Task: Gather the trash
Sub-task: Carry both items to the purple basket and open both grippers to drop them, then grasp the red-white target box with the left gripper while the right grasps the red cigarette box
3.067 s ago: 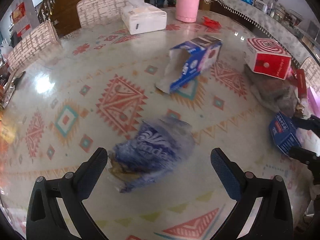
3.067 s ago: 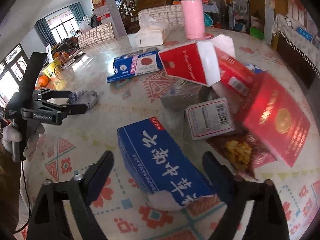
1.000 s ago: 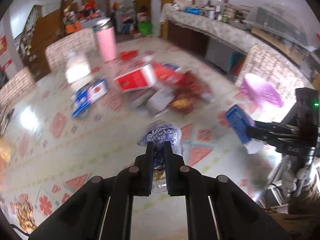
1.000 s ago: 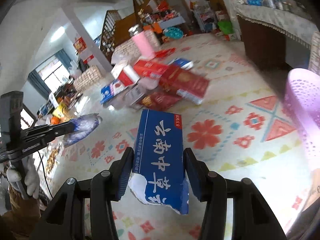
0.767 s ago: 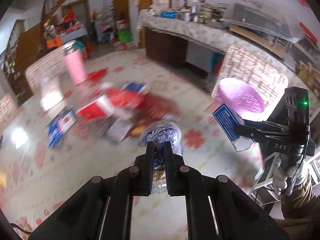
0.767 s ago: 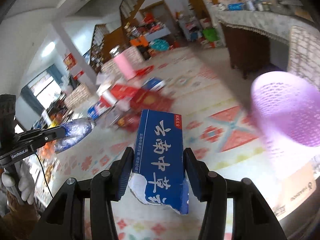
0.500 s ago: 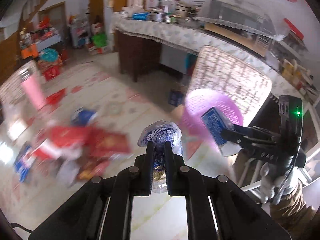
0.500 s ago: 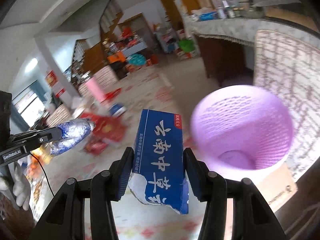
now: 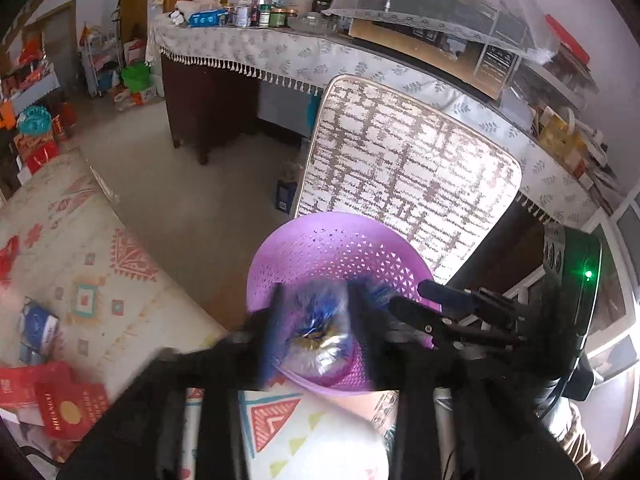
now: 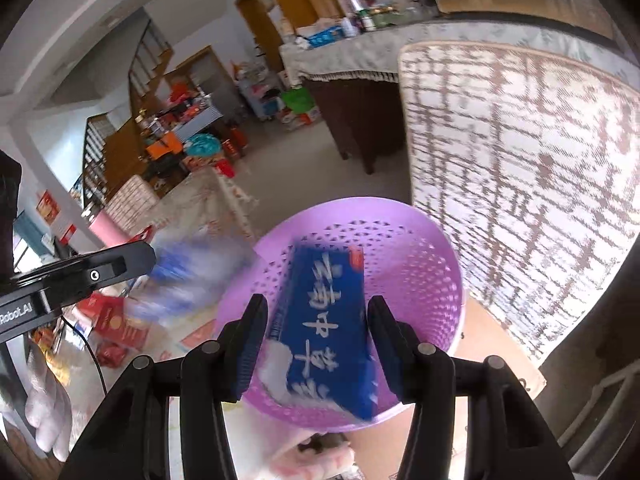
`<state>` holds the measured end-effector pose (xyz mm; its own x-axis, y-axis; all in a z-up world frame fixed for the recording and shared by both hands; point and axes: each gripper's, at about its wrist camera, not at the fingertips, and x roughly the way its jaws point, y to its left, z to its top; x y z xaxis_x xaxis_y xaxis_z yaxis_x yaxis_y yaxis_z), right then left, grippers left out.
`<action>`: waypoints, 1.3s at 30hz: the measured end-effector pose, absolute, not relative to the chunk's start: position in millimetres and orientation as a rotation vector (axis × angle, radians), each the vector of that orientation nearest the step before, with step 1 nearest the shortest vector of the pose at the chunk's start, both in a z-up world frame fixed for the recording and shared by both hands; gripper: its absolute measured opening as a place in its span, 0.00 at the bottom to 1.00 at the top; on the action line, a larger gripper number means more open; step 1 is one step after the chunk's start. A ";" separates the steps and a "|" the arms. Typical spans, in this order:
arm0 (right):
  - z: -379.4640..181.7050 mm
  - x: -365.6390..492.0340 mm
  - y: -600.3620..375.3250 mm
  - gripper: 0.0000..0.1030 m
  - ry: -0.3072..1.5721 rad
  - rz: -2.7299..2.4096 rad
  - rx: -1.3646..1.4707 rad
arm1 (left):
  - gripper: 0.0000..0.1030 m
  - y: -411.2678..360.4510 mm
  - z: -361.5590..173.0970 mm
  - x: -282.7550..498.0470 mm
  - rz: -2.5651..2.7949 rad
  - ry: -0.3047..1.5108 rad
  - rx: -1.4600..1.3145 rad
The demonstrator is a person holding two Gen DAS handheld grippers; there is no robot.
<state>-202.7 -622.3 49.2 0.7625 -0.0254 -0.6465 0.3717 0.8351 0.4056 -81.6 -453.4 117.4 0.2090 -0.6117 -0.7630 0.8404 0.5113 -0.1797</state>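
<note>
A purple perforated basket [image 9: 340,256] [image 10: 424,248] stands beside the table, below both grippers. My left gripper [image 9: 314,300] hangs over it, its jaws opening and blurred. A crumpled blue plastic wrapper [image 9: 320,320] lies loose between them, over the basket's mouth. My right gripper [image 10: 318,304] is above the basket too, jaws opening. A blue carton with white characters [image 10: 324,320] sits tilted between the pads, with a gap on each side. Each view catches the other gripper: the right gripper [image 9: 424,300], and the left gripper [image 10: 148,256] beside the blurred wrapper [image 10: 192,264].
A chair with a brown-patterned backrest [image 9: 400,168] stands right behind the basket. The patterned table [image 9: 100,264] lies to the left, with red boxes [image 9: 68,408] and a blue box [image 9: 36,328] on it. A cloth-covered sideboard [image 9: 260,56] lines the far wall.
Both grippers swung from the table to over the purple basket. Their jaws have parted, so the wrapper and the blue carton are no longer clamped.
</note>
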 end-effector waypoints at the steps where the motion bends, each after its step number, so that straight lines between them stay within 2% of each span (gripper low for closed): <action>1: 47.0 -203.7 -623.5 0.63 0.675 -0.227 0.558 | 0.58 -450.3 118.2 -81.2 -1.026 0.886 0.289; 2: 45.0 -204.5 -625.0 0.68 0.673 -0.230 0.564 | 0.60 -444.9 118.9 -82.1 -1.016 0.872 0.285; 3: 43.7 -206.2 -625.3 0.70 0.669 -0.234 0.567 | 0.60 -442.2 120.0 -82.0 -1.008 0.867 0.286; 5: 41.0 -208.6 -626.0 0.70 0.663 -0.229 0.573 | 0.60 -432.4 122.3 -82.4 -0.992 0.858 0.284; 9: 41.2 -216.6 -619.1 0.70 0.643 -0.205 0.593 | 0.67 -400.8 127.3 -83.1 -0.948 0.841 0.252; 14: 49.1 -224.8 -597.9 0.89 0.612 -0.172 0.567 | 0.68 -350.4 129.4 -78.7 -0.892 0.843 0.209; 20: 52.1 -217.9 -561.7 0.89 0.648 -0.070 0.548 | 0.70 -274.5 130.9 -46.7 -0.719 0.830 0.164; 22: 51.9 -214.3 -547.4 0.89 0.659 -0.051 0.537 | 0.77 -254.4 132.5 -19.7 -0.645 0.837 0.163; 24: 50.2 -210.9 -535.9 0.89 0.669 -0.034 0.540 | 0.77 -244.9 131.8 6.4 -0.585 0.847 0.171; 30: 44.9 -199.9 -500.7 0.89 0.715 -0.001 0.529 | 0.77 -248.8 94.4 74.1 -0.576 1.057 0.109; 33: 48.8 -199.0 -486.6 0.89 0.730 0.008 0.507 | 0.77 -251.3 72.2 75.8 -0.534 1.135 0.177; 39: 52.0 -197.4 -463.5 0.89 0.749 0.028 0.469 | 0.77 -207.0 63.3 55.8 -0.601 1.262 0.181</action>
